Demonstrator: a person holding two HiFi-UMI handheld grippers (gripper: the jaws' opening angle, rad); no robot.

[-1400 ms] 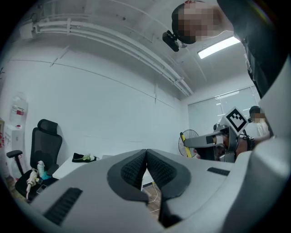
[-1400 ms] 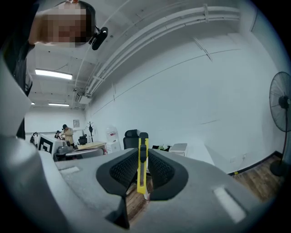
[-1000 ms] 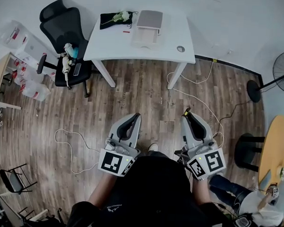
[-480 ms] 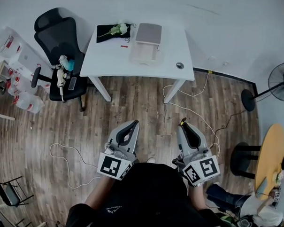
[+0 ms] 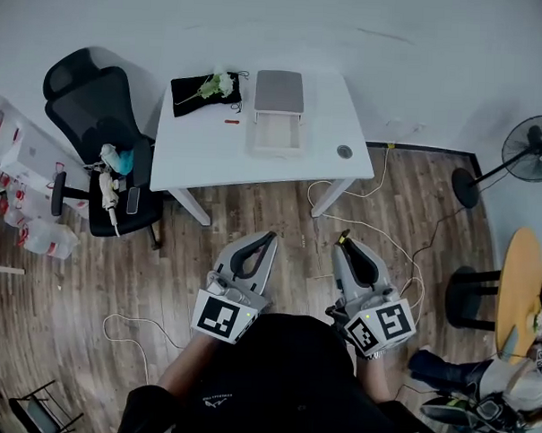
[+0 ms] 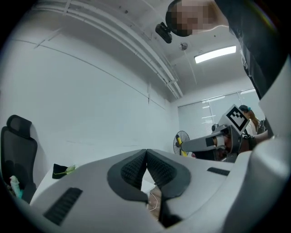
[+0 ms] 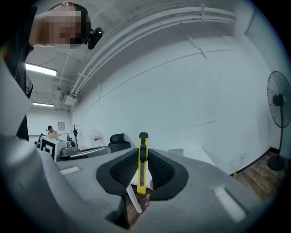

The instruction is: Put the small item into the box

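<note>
Lower in the head view than a second ago, the white desk (image 5: 211,146) with the open box (image 5: 276,138) sits upper centre, while at the bottom the right claw (image 7: 143,154) pinches a yellow knife (image 7: 142,182), well apart from the box, and the left claw (image 6: 146,153) is closed empty.

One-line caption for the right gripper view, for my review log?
Right hand-held gripper clamps an upright yellow utility knife between its jaws, with a black office chair beyond.

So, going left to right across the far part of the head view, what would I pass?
Black office chair → black cloth with white flower → open box → round grey grommet → standing fan.
</note>
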